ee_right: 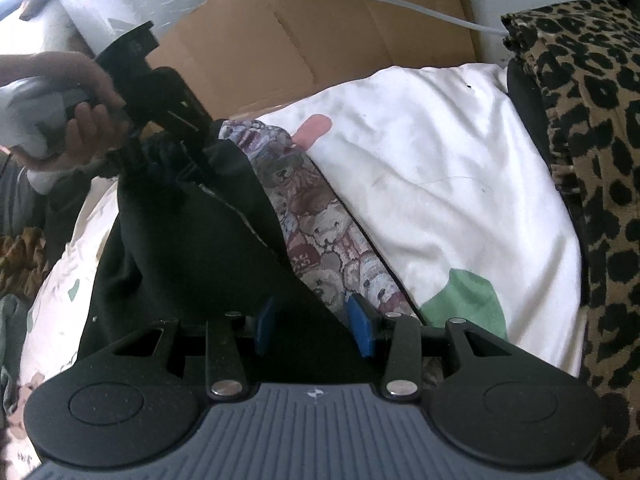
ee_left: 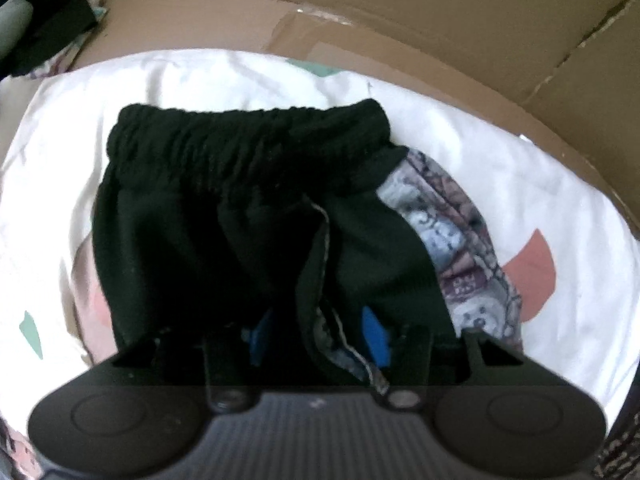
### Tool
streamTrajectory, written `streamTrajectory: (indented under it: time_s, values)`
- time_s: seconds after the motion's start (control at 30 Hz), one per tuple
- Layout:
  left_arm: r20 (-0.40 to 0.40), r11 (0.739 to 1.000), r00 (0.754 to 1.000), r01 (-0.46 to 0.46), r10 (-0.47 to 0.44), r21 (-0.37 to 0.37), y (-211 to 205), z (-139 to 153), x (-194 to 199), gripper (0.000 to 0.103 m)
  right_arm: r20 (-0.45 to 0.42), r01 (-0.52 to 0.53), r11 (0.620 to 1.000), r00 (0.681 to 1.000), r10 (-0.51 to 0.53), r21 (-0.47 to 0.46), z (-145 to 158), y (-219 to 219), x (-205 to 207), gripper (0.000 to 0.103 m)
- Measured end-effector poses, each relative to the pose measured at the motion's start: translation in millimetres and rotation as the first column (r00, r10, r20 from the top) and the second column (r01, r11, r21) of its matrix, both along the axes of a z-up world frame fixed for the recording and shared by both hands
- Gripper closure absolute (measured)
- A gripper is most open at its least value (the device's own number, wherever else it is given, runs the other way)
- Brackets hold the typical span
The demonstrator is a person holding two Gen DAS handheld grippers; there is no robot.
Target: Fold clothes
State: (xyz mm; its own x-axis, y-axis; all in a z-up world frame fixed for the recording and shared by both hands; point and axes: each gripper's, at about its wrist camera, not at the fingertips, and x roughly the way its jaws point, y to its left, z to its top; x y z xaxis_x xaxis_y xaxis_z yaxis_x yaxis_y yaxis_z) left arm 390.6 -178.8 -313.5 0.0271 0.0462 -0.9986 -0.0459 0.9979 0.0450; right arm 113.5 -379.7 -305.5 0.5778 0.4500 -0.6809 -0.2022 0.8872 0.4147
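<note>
Black shorts (ee_left: 248, 216) mid-frame on white bedding (ee_left: 520, 200), waistband at top, partly folded, hems still loose; left gripper (ee_left: 320, 336) jaws half open, fabric between, not pinched; right gripper (ee_right: 316, 326) jaws half open over the hem, grip unclear.

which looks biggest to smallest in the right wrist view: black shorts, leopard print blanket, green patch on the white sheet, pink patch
1. black shorts, though they lie nearest the camera, which enlarges them
2. leopard print blanket, close behind and cut off by the frame edge
3. green patch
4. pink patch, farther off
</note>
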Motion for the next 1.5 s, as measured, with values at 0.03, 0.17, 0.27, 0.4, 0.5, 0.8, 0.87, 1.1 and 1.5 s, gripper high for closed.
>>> streamTrajectory:
  time_s: [0.03,0.17,0.27,0.4,0.5,0.8,0.87,1.1,1.5]
  values:
    - [0.005,1.000,1.000,0.000,0.000,-0.002,-0.3,0.3,0.3,0.068,0.006,-0.005,1.000,1.000,0.005,-0.003,0.6,-0.1,-0.4,0.056]
    - [0.023,1.000,1.000,0.001,0.000,-0.007,0.6,8.7,0.6,0.100,0.050,-0.024,1.000,0.998,0.025,-0.011,5.8,2.6,2.1,0.056]
    - [0.030,1.000,0.999,0.022,-0.022,-0.022,1.0,17.7,-1.0,0.100,0.036,-0.069,0.997,0.997,0.070,-0.038,5.1,11.6,12.3,0.056]
    - [0.046,0.998,0.998,0.040,-0.038,-0.056,1.4,29.0,-3.0,0.100,0.017,-0.127,0.988,0.991,0.129,-0.090,2.3,18.9,15.0,0.063]
    - [0.071,0.994,0.997,0.039,-0.032,-0.105,0.4,38.6,-3.7,0.100,0.014,-0.095,0.992,0.995,0.097,-0.086,3.9,13.2,13.1,0.103]
    - [0.161,0.974,0.986,0.083,-0.049,-0.213,-11.9,53.3,-9.1,0.100,0.064,-0.005,0.999,0.998,0.008,-0.046,20.2,-2.8,-2.9,0.103]
    - [0.174,0.969,0.983,0.091,-0.051,-0.230,-16.1,51.7,-7.7,0.100,0.064,0.013,0.999,0.998,-0.010,-0.047,21.7,-5.9,-3.2,0.103]
    - [0.234,0.944,0.970,0.143,-0.073,-0.297,-33.4,55.4,-7.9,0.101,0.036,0.059,0.997,0.998,-0.057,-0.051,18.0,-11.4,-1.5,0.103]
    - [0.255,0.927,0.964,0.167,-0.081,-0.336,-45.8,35.0,-3.3,0.101,0.005,0.092,0.994,0.996,-0.092,-0.059,12.4,-20.2,1.4,0.103]
